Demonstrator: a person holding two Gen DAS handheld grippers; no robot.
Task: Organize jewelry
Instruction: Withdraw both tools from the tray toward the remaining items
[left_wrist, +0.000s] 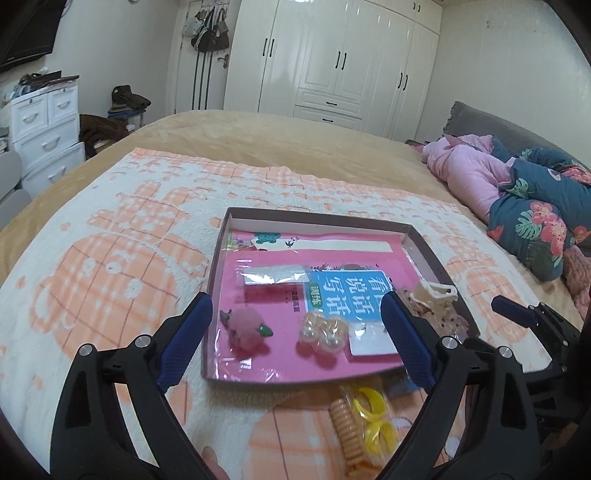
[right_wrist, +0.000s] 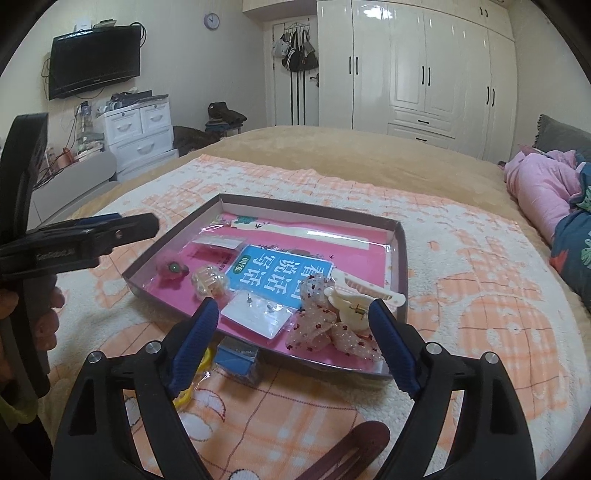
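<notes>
**Both grippers empty above jewelry tray**

Left gripper fingers spread wide, gripping nothing, hovering over the tray. Right gripper also wide apart, empty. The shallow cardboard tray lies on a fuzzy peach-and-white blanket; inside: pink pompom clip, pearl hair tie, earring card, cream claw clip, sheer dotted bow. Outside, near edge: yellow rings, coiled orange tie, blue box, brown snap clip.

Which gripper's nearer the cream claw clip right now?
Right. The right gripper hangs open with the cream claw clip just inside its right finger. The left gripper is open further left, over the pearl piece; the clip lies outside its right finger.
</notes>
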